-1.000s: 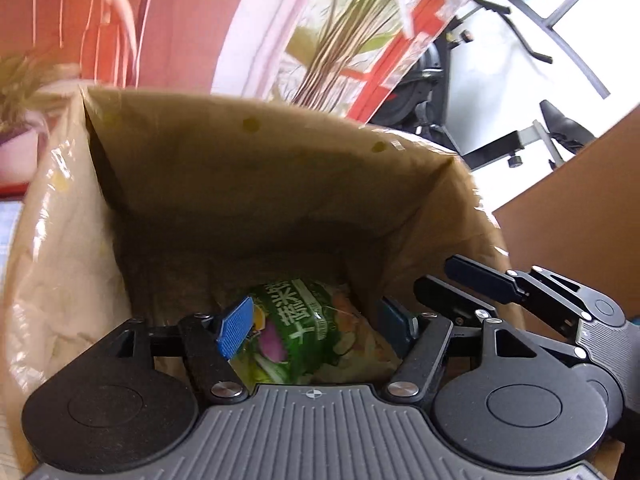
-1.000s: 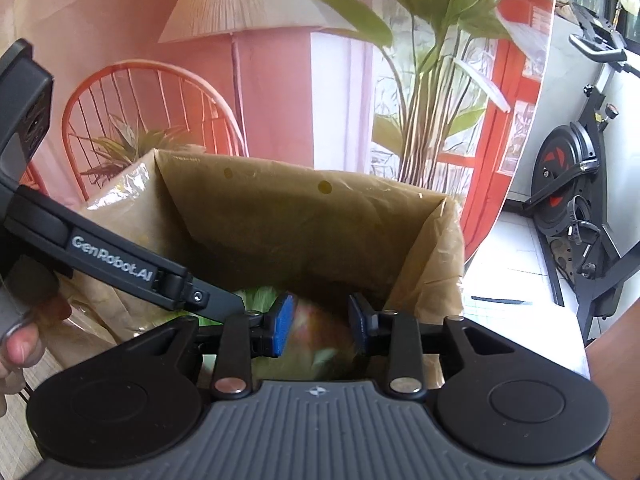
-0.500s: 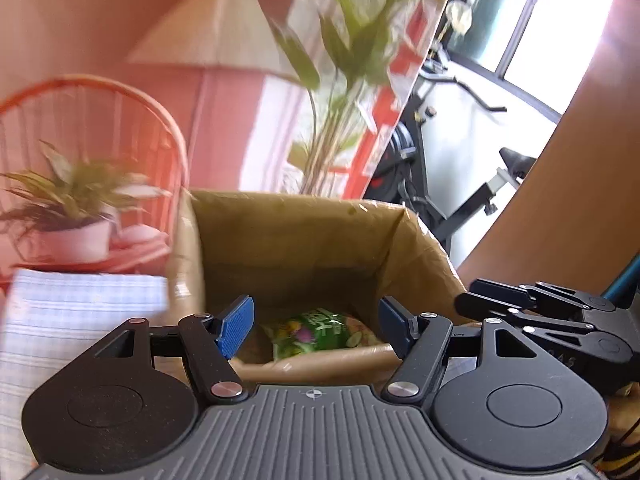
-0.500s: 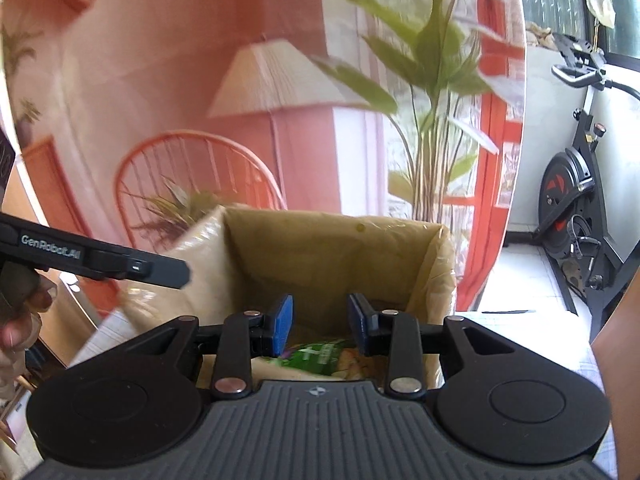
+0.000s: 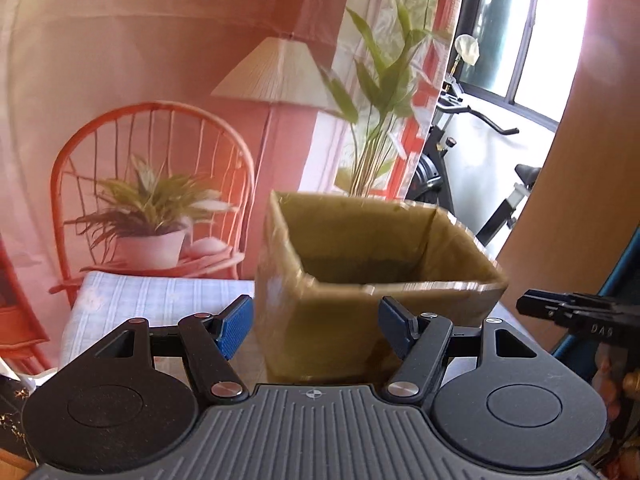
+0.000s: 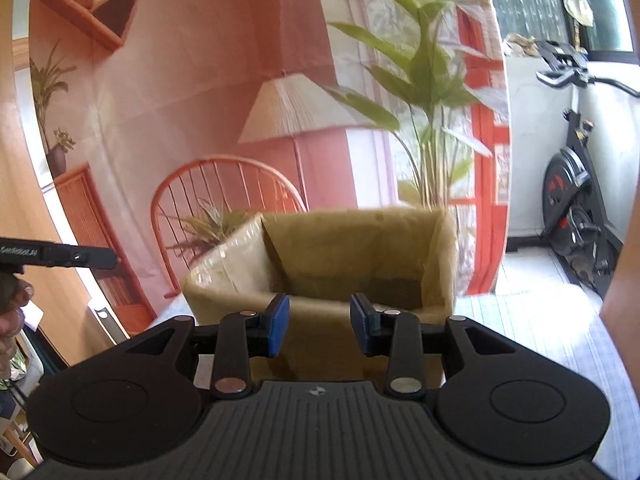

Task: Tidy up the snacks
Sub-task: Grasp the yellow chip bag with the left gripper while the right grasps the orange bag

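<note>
We've got a pink printed backdrop [image 6: 208, 92] behind everything, showing a lamp [image 6: 298, 108], an orange wire chair [image 5: 152, 184] and leafy plants. An exercise bike [image 6: 576, 200] stands right of it by a bright window [image 5: 516, 36], with wood panelling [image 5: 580, 184] alongside.

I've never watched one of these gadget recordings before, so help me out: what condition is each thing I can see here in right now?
Cardboard box: upright, top open, contents not visible.
Left gripper: jaws wide apart, nothing between them.
Right gripper: jaws partly apart, holding nothing.
Checked tablecloth: spread flat under the box.
Exercise bike: standing unused in the background.
</note>
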Demonstrator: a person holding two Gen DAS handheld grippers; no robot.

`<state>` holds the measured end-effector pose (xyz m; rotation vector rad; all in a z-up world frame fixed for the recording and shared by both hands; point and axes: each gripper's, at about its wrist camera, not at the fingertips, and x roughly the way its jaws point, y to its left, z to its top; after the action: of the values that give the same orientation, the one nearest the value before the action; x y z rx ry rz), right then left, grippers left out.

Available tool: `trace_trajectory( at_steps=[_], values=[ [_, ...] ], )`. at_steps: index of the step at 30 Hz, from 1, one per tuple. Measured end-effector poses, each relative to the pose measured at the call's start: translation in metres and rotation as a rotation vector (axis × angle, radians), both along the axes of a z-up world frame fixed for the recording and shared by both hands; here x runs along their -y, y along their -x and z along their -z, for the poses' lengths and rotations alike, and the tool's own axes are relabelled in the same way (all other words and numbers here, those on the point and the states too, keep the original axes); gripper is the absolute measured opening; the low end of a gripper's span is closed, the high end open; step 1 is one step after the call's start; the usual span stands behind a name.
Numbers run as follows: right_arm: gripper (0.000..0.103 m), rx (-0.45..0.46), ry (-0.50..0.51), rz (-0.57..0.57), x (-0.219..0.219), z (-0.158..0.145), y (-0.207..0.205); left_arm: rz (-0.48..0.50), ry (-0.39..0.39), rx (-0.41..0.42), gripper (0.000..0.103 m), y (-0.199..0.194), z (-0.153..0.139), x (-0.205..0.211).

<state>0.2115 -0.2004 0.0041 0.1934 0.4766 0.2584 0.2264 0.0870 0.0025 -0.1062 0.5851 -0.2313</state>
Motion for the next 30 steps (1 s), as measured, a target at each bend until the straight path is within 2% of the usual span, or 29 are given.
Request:
trace_trajectory(
  at_steps=[3, 10, 13, 15, 20, 23, 26, 30],
  values=[
    [0.037, -0.024, 0.001, 0.017, -0.003, 0.021, 0.008, -0.029, -0.061, 0.024, 0.071, 0.014, 0.021, -0.001],
    [0.037, -0.135, -0.025, 0.050, -0.003, 0.072, 0.017, -0.030, -0.005, -0.111, 0.071, 0.027, 0.085, 0.005],
    [0.037, -0.161, -0.021, 0.075, 0.001, 0.084, 0.021, -0.011, 0.039, -0.162, 0.071, 0.036, 0.107, 0.008],
    [0.037, -0.179, -0.027, 0.082, 0.002, 0.090, 0.024, 0.016, 0.029, -0.191, 0.071, 0.040, 0.118, 0.013],
    [0.038, -0.197, -0.013, 0.073, -0.005, 0.098, 0.029, 0.122, 0.005, -0.253, 0.072, 0.049, 0.134, 0.022],
    [0.047, -0.202, -0.024, 0.068, -0.007, 0.103, 0.032, 0.175, 0.010, -0.296, 0.074, 0.053, 0.141, 0.022],
    [0.048, -0.213, -0.014, 0.064, -0.008, 0.106, 0.032, 0.195, 0.014, -0.330, 0.076, 0.059, 0.147, 0.024],
    [0.058, -0.209, -0.012, 0.061, -0.009, 0.107, 0.034, 0.232, 0.009, -0.361, 0.077, 0.063, 0.152, 0.028]
  ],
)
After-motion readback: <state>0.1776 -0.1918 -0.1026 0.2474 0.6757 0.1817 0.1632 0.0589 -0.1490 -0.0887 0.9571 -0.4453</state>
